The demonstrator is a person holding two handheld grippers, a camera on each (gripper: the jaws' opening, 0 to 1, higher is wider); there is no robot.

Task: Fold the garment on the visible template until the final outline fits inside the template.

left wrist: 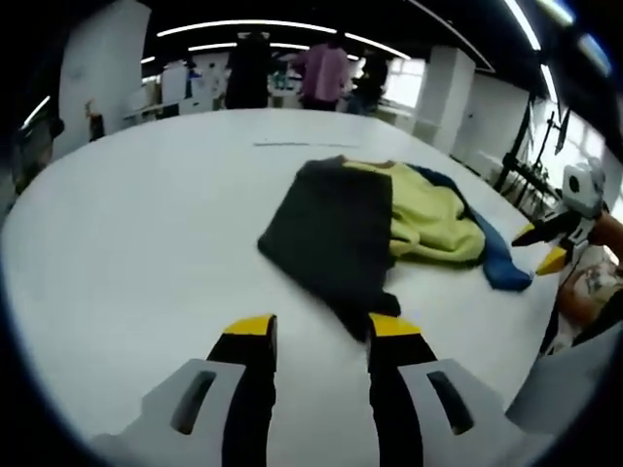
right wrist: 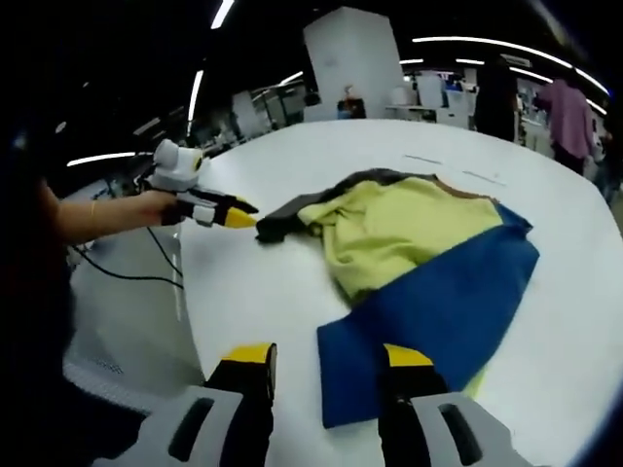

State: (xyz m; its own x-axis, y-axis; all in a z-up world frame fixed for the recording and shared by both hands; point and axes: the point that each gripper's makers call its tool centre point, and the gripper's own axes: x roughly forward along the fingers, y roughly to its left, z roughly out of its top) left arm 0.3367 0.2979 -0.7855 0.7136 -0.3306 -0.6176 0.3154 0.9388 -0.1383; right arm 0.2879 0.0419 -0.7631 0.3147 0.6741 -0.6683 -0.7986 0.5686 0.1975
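Garment [left wrist: 389, 229] crumpled on table [left wrist: 146, 243], ahead of both grippers.

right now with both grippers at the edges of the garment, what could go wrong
1. The garment lies bunched, its yellow, blue and dark panels overlapping, so a pinch may catch several layers and drag the whole heap.
2. No template outline is clear on the white table, so the fold's fit may be hard to judge.
3. The left gripper is open beside the dark sleeve, the right gripper at the blue corner; uneven pulls could twist the fabric.
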